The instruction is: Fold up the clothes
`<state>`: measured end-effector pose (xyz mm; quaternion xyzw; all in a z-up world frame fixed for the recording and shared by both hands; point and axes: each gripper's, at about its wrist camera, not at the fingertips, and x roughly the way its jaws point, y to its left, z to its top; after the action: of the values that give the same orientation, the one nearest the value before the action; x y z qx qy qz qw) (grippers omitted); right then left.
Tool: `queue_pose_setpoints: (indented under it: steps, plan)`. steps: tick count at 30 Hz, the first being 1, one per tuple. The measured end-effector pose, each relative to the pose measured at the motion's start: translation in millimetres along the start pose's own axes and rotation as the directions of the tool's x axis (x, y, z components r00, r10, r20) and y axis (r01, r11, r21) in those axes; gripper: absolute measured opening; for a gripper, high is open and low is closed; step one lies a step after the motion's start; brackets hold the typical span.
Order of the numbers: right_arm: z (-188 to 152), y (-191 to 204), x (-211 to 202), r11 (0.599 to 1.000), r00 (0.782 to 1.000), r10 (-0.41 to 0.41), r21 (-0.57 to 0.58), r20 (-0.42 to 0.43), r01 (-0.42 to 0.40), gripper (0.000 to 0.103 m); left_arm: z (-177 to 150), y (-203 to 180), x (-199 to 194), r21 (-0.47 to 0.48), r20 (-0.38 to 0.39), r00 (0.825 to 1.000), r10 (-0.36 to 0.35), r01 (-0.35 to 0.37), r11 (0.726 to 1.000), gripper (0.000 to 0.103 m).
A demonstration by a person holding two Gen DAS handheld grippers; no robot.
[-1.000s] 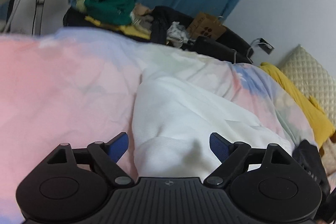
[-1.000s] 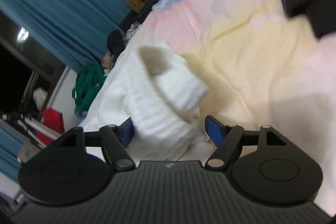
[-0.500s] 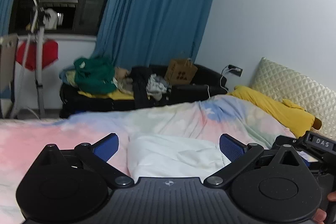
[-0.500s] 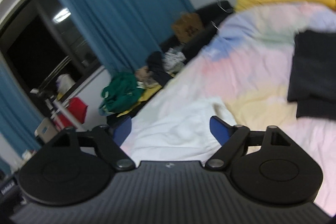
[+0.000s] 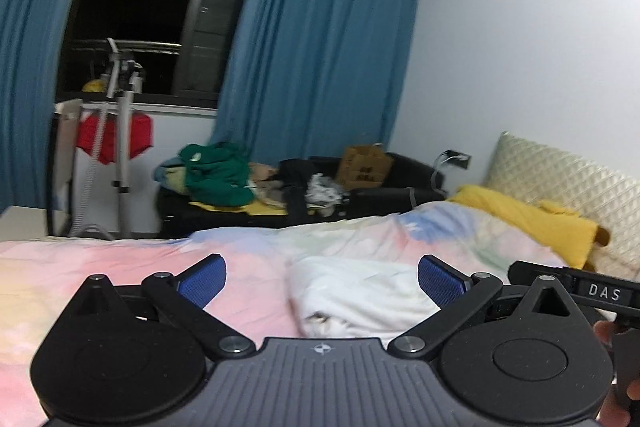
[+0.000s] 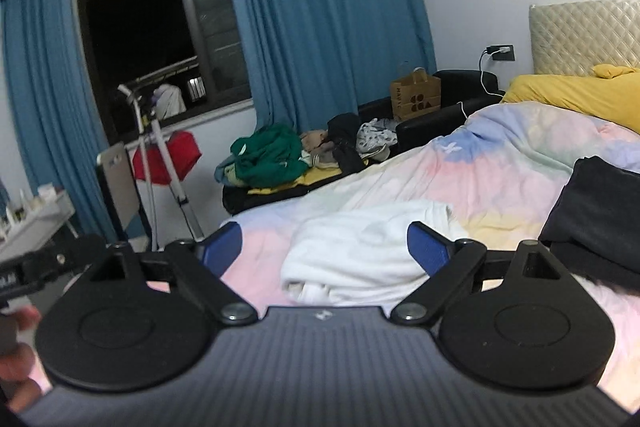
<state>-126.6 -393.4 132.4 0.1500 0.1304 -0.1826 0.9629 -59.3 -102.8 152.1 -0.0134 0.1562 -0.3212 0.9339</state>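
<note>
Left wrist view: white garment [image 5: 360,291] lies bunched on the pastel duvet [image 5: 120,267] of the bed, ahead of both tools and touched by neither.
Left tool [image 5: 322,277]: jaws spread wide, having just been opening; nothing between the pads.
Right tool [image 6: 324,247]: likewise spread wide, just been opening, holding nothing.
Handling: looks thick, soft and limp; probably light, will sag and slide on itself.
Where to hold: likely the two outer corners of the near folded edge, pinching all layers together.
Nearby: dark folded clothes [image 6: 592,211] to the right, apart.
</note>
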Motion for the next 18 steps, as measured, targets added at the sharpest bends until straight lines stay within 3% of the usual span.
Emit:
queue_pose_setpoints:
  steps: [5,18]
  plan:
    - [-34,23,-7,0.997,0.999,-0.025,-0.067,0.028,0.026,0.091,-26,8,-18,0.072,-0.015,0.997,0.073,-0.072,0.995,0.103]
    - [-92,43,11,0.992,0.996,-0.088,-0.093,0.001,0.088,0.091,-77,21,-22,0.085,-0.044,0.997,0.065,-0.061,0.995,0.103]
